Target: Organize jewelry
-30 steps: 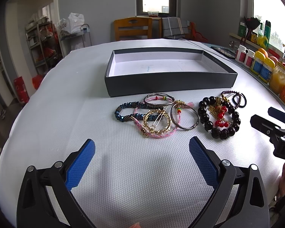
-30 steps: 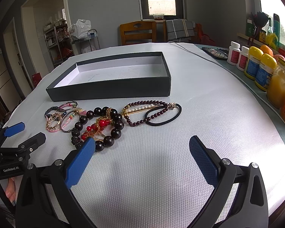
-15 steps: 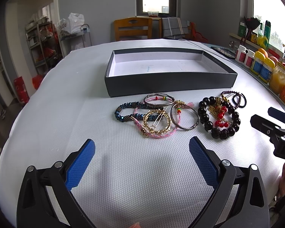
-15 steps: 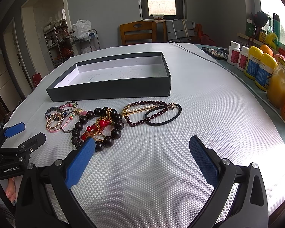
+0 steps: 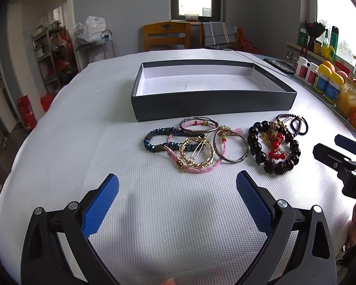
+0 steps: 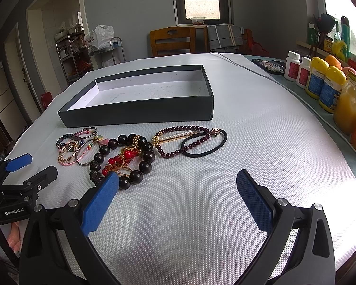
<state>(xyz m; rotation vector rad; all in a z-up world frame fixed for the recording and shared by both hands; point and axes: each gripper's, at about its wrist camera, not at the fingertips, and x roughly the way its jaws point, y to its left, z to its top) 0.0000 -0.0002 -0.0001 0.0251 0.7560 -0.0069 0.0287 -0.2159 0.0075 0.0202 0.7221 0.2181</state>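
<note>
Hovering low over a white textured table mat point(image 5: 66, 142), the left gripper point(image 5: 177, 185) has its blue-padded fingers spread wide with nothing between them. The right gripper point(image 6: 177, 185) is equally wide and empty; in the left wrist view it shows at the right border point(image 5: 339, 152), just beside the jewelry.

All the jewelry lies on the mat in front of a shallow dark box point(image 5: 213, 105) with a white floor. The box's near wall stands just behind the pile, a thin strip of mat between them. On the left of the pile a blue beaded bracelet point(image 5: 154, 140) tangles with a pink cord bracelet point(image 5: 197, 169), a gold chain bracelet point(image 5: 197, 154) and a plain metal bangle point(image 5: 230, 144). A large black bead bracelet point(image 5: 256, 142) sits near the bangle, with red beads point(image 5: 275, 146) and gold chain heaped inside its ring. In the right wrist view a dark-red bead strand point(image 6: 178, 142) with a row of pearls and a black hair tie point(image 6: 206, 152) lie to the right of the black beads, the tie overlapping the strand.

Bare mat stretches between each gripper's fingertips and the pile, and wider still to the left of the blue beads and to the right of the hair tie. Bottles and a jar point(image 6: 348, 109) line the table's right edge, well apart from the jewelry.
</note>
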